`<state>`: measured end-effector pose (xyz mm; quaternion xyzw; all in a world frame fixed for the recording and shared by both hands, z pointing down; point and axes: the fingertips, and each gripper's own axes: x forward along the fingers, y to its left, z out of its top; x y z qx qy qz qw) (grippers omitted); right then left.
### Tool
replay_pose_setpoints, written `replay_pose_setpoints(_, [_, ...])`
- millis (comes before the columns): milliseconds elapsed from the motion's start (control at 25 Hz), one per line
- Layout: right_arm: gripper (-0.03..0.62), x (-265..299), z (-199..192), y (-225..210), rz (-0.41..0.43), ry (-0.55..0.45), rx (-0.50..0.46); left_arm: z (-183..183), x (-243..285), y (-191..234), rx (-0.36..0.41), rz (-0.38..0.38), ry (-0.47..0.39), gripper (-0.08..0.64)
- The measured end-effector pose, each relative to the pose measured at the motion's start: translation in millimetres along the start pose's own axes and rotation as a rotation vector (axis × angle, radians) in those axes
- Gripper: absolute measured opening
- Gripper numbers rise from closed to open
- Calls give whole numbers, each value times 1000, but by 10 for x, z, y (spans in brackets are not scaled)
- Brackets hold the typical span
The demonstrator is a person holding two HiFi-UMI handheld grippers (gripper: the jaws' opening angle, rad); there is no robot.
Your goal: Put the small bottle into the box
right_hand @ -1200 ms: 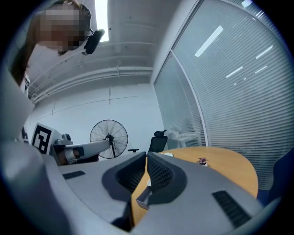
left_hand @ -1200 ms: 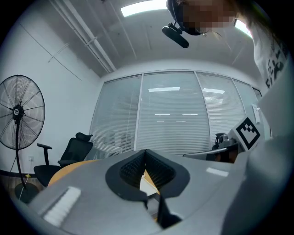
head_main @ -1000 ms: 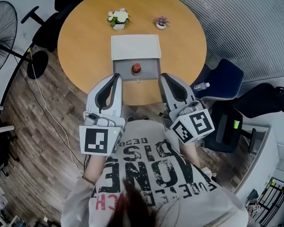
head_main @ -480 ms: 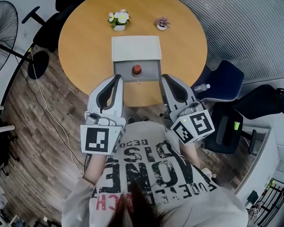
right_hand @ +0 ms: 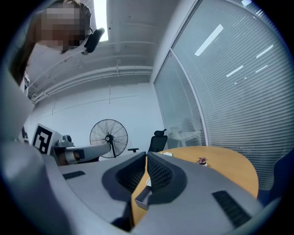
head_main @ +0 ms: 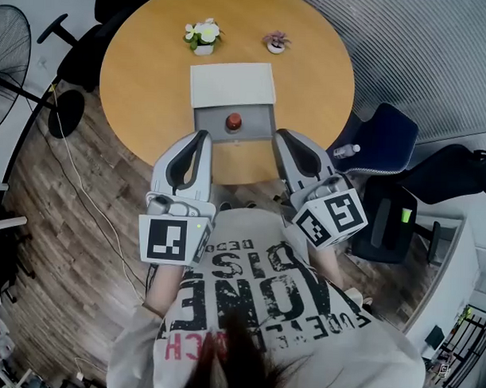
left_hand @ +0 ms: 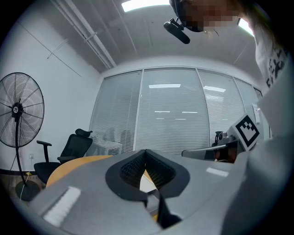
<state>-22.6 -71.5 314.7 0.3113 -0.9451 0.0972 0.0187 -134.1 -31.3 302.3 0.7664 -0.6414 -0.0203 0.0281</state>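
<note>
Nearest are two grey moulded-plastic grippers, each carrying a marker cube. The left gripper [head_main: 202, 134] and the right gripper [head_main: 280, 134] both have their ribbed black pads pressed together with nothing between them. Their tips reach over the near rim of the round, smooth orange-brown wooden table [head_main: 144, 74].

One rectangular grey box [head_main: 210, 120] sits between the tips, close to that rim, with a tip beside each front corner. Whether they touch it cannot be told. One small bottle with a round red top [head_main: 234, 120] stands inside the box, away from its walls. The pale flat lid [head_main: 232, 83] lies open behind.

Farther back stand two small potted plants, one white-flowered [head_main: 203, 32] and one pinkish [head_main: 275, 41]. Open tabletop flanks the box on both sides.
</note>
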Motion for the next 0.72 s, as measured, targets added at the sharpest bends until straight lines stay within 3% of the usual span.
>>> replay_pose_setpoints(480, [18,-32,-16,-54,-14,-1,6,-58,76,-52,20,-29,15,11])
replay_pose_setpoints(600, [18,-70,-55,-83,-25,10,16,-239,152,-50,88,-56,57,12])
replay_pose_setpoints(720, [18,-137,-96,-109,-38,26,31,-618,302,-74,195,-132,149,14])
